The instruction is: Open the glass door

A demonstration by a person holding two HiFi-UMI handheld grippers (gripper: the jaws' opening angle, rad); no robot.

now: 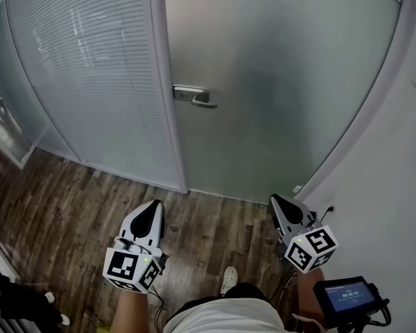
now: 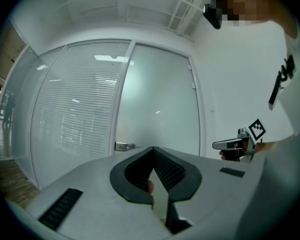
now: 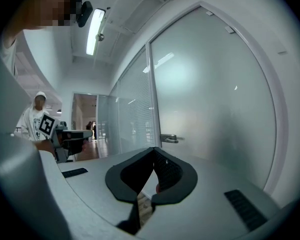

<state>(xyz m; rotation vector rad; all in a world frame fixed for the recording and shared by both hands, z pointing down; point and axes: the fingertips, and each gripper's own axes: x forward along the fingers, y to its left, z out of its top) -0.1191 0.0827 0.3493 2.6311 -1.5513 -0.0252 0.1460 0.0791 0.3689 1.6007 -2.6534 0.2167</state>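
The frosted glass door [image 1: 284,82] stands closed ahead, its metal lever handle [image 1: 194,96] at the door's left edge. The handle [image 2: 124,146] shows small and far off in the left gripper view, and again as the handle [image 3: 169,139] in the right gripper view. My left gripper [image 1: 154,205] is held over the wooden floor, pointing at the door frame, shut and holding nothing. My right gripper [image 1: 276,200] points at the door's lower right corner, also shut and holding nothing. Neither one touches the door. Each shows in the other's view: right gripper [image 2: 216,145], left gripper [image 3: 89,132].
A fixed glass panel with blinds [image 1: 90,75] adjoins the door on the left. A white wall [image 1: 402,186] with a socket [image 1: 331,207] closes the right side. A person in a white hoodie [image 3: 37,115] stands behind on the left. A small screen [image 1: 347,297] sits by my right arm.
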